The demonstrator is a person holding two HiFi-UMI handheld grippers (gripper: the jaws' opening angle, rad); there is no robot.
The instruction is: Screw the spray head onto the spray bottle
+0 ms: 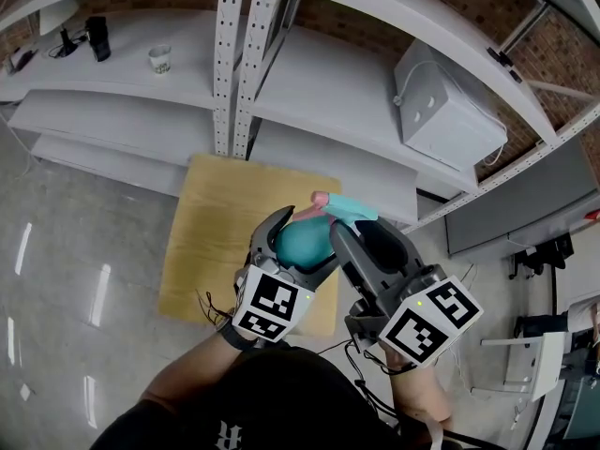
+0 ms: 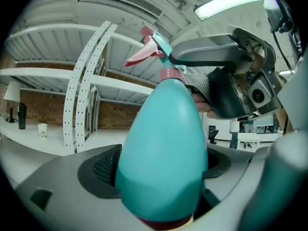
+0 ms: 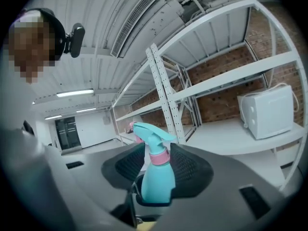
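The left hand-held gripper [image 1: 302, 237] clamped the bottle [image 2: 163, 148] by its belly, with the neck pointing away. The right hand-held gripper [image 3: 158, 154] was closed narrowly on the spray head [image 3: 147, 131], which sat on the bottle's neck between its jaws.

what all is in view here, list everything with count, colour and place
spray bottle: 1, teal, between both grippers
spray head: 1, teal with pink trigger and collar, atop the bottle
board: 1, tan, on the floor
shelf rack: 1, white, beyond the board
box: 1, white, right shelf
cup: 1, white, left shelf
flask: 1, black, left of the cup
left gripper: 1, grey, shut on the bottle's body
right gripper: 1, grey, shut on the spray head
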